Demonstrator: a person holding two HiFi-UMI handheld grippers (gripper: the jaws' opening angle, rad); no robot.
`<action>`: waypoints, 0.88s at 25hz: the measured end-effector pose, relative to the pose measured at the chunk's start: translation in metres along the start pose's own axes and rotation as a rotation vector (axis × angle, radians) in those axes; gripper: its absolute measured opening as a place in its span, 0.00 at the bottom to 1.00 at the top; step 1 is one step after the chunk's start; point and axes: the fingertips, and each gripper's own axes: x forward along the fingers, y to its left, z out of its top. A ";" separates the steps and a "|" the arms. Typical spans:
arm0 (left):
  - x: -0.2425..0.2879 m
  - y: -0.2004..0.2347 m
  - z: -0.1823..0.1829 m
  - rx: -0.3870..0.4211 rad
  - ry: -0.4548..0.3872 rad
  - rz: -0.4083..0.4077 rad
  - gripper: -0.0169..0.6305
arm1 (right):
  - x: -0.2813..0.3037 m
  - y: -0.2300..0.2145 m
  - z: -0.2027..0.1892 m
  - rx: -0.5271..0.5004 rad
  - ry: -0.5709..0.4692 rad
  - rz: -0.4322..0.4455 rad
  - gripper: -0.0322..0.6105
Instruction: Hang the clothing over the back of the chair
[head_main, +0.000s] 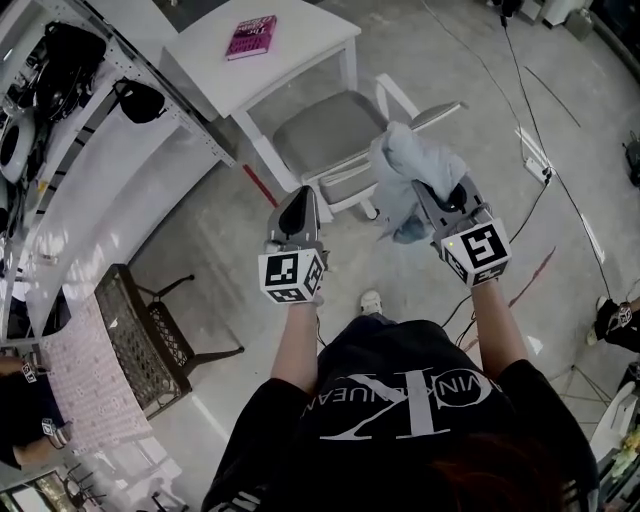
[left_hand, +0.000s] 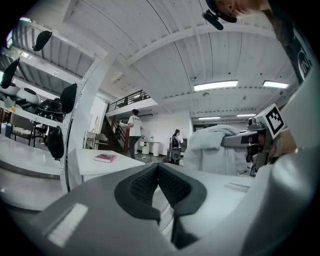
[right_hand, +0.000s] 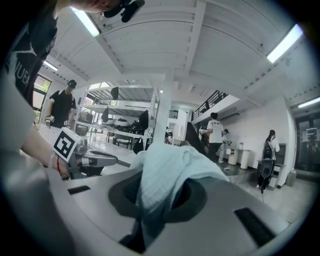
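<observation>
The clothing (head_main: 405, 165) hides the right end of the back of the chair (head_main: 325, 135), and it also hides the tips of the right gripper (head_main: 437, 195). In the right gripper view, cloth buries the pads. The seat hides the chair's base. On the table (head_main: 290, 50) beyond the chair, the print on the pink book (head_main: 251, 36) is too small to read. Far left of the chair, a person (head_main: 22, 415) is cut off by the picture's edge.

Bare grey concrete floor (head_main: 200, 240) left open room at centre left, between the tall white shelving rack (head_main: 100, 180) at upper left and the white chair with grey cushions (head_main: 325, 135) at upper centre. A white table (head_main: 290, 50) closed off the chair's far side. A black metal mesh chair (head_main: 140, 330) blocked the lower left; black cables (head_main: 515, 75) crossed the floor at right.
</observation>
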 end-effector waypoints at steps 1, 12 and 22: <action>0.003 0.004 0.001 0.000 -0.002 0.003 0.04 | 0.007 -0.002 0.004 -0.010 -0.004 0.006 0.14; 0.015 0.028 0.018 -0.017 -0.025 0.046 0.04 | 0.070 -0.021 0.048 -0.158 -0.050 0.084 0.14; 0.014 0.036 0.011 -0.039 -0.005 0.125 0.04 | 0.111 -0.023 0.038 -0.196 0.006 0.209 0.14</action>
